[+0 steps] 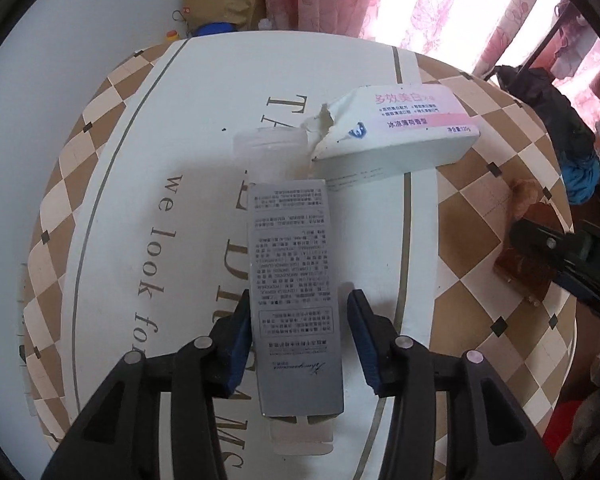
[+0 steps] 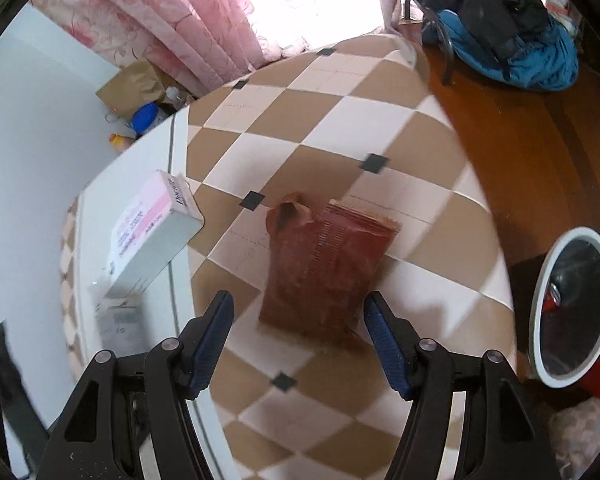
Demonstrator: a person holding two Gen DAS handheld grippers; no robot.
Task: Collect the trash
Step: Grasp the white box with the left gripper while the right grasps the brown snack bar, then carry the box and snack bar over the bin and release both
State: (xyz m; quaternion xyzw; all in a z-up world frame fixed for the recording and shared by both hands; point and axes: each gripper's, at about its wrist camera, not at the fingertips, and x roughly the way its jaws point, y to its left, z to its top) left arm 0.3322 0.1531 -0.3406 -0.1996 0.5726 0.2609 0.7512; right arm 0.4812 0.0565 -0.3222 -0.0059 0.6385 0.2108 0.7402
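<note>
A long grey carton (image 1: 292,292) with printed text lies on the table between the fingers of my left gripper (image 1: 298,312), which is open around it; the left pad is near its edge, the right pad stands apart. A torn white and pink toothpaste box (image 1: 400,128) lies beyond it, also in the right wrist view (image 2: 148,236). A clear plastic bottle (image 1: 272,148) lies under the carton. A reddish-brown snack wrapper (image 2: 324,268) lies on the checked cloth just ahead of my right gripper (image 2: 300,316), which is open and empty. The right gripper also shows in the left wrist view (image 1: 540,244).
The round table (image 2: 340,120) has a checked cloth and a white printed mat (image 1: 160,160). A white-rimmed bin (image 2: 572,304) stands on the floor at the right. A paper bag (image 1: 220,0) and small items sit by the wall. A chair with dark and blue clothes (image 2: 508,40) stands behind.
</note>
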